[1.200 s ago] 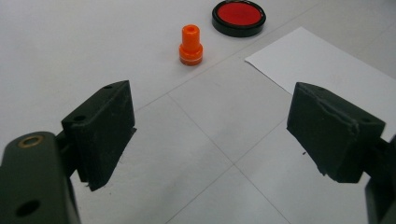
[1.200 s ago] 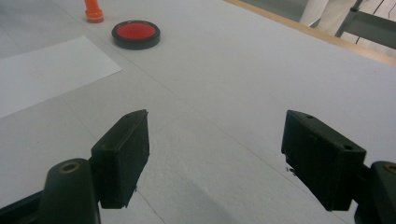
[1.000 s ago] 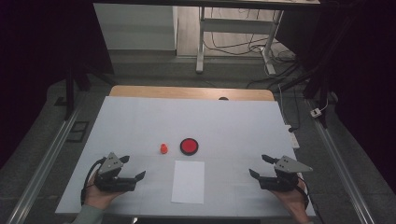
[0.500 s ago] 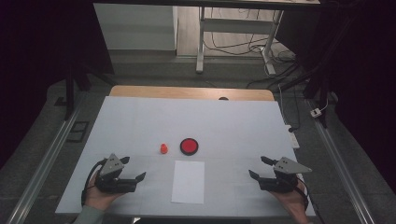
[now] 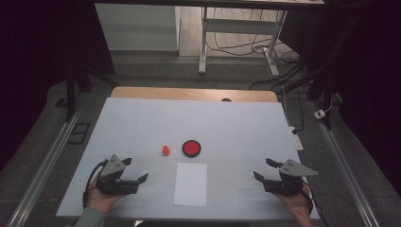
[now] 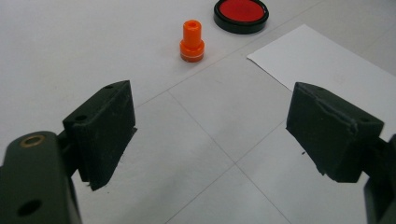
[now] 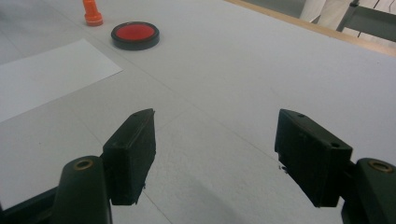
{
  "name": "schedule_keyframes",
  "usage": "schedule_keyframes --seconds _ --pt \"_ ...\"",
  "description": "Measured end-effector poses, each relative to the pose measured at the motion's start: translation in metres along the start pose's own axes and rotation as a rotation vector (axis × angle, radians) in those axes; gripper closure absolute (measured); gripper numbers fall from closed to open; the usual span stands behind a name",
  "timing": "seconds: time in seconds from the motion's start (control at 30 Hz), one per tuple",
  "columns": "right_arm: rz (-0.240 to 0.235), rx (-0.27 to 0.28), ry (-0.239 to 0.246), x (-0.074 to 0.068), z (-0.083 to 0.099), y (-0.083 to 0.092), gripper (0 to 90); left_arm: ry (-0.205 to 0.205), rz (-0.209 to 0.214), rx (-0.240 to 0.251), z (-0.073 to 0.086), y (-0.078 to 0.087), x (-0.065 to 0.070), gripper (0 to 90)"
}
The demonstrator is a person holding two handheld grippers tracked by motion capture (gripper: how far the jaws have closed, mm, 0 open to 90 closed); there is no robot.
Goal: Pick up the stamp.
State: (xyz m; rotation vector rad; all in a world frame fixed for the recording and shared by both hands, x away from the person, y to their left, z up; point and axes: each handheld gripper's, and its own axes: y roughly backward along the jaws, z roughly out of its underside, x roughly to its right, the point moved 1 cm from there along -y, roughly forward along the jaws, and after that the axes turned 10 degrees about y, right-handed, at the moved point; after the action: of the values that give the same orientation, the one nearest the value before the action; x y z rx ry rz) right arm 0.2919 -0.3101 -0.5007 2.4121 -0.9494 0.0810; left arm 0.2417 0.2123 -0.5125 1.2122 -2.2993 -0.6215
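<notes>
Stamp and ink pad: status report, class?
Left tongs open, right tongs open, both empty. Orange stamp upright beside red ink pad, paper nearby. Nothing in the way.

My left gripper (image 5: 135,178) is black, blocky, with a grey three-cornered plate (image 5: 114,164) on top and a black cable (image 5: 90,177) looping off its back. My left hand (image 5: 101,198) wraps the rear; a grey-green sleeve cuff (image 5: 86,219) sits at the wrist. In the left gripper view I see matte black jaw blocks, worn edges, small screw holes, a brass-ringed hole on the arm. My right gripper (image 5: 264,169) has the same black build, with a grey pointed plate (image 5: 295,168). My right hand (image 5: 295,201) has a dark band at the wrist. The right gripper view shows black jaw pads with screw holes and brass-ringed holes on both arms.
</notes>
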Motion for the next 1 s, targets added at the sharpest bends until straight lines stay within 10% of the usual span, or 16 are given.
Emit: schedule_keyframes --seconds 1.0 --pt "0.0 -0.011 0.011 -0.005 -0.004 -0.012 30.3 -0.018 0.025 -0.021 -0.033 -0.028 -0.002 17.1"
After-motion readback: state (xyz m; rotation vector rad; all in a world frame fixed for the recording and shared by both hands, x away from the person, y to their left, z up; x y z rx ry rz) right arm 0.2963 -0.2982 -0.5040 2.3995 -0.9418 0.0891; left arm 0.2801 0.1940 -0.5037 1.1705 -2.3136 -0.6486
